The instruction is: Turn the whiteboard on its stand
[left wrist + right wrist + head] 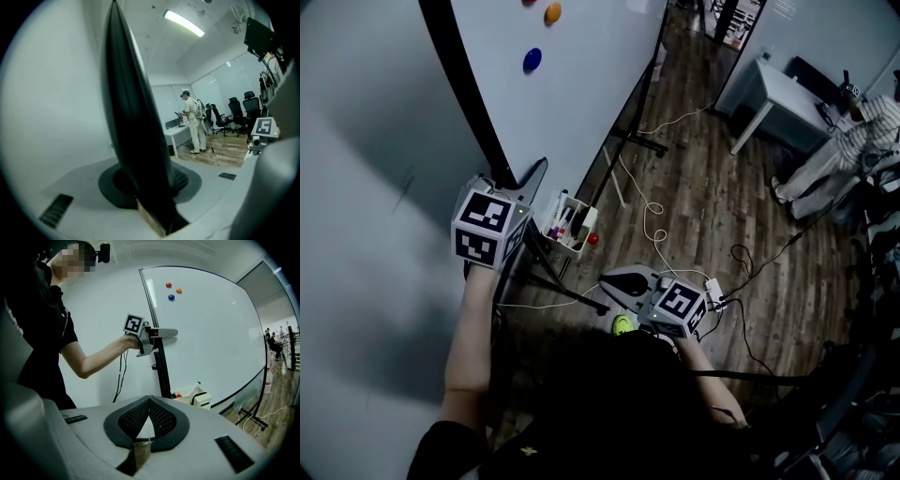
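The whiteboard [581,56] stands on its stand, with a black frame [464,84] down its near edge. My left gripper [525,183] is shut on that frame edge at arm height. In the left gripper view the black frame [131,117] runs up from between the jaws of the left gripper [145,187]. My right gripper [617,281] hangs lower, to the right of the board, shut with nothing in it. The right gripper view shows the right gripper [149,401] with its jaws touching, the whiteboard [211,333] face-on, and the left gripper [159,333] on its frame.
Blue [532,60] and orange [552,13] magnets stick to the board. A white pen tray [565,225] hangs at its lower edge. Cables [654,220] and the stand's foot [637,141] lie on the wood floor. A white table [787,94] and a person [839,155] are at the far right.
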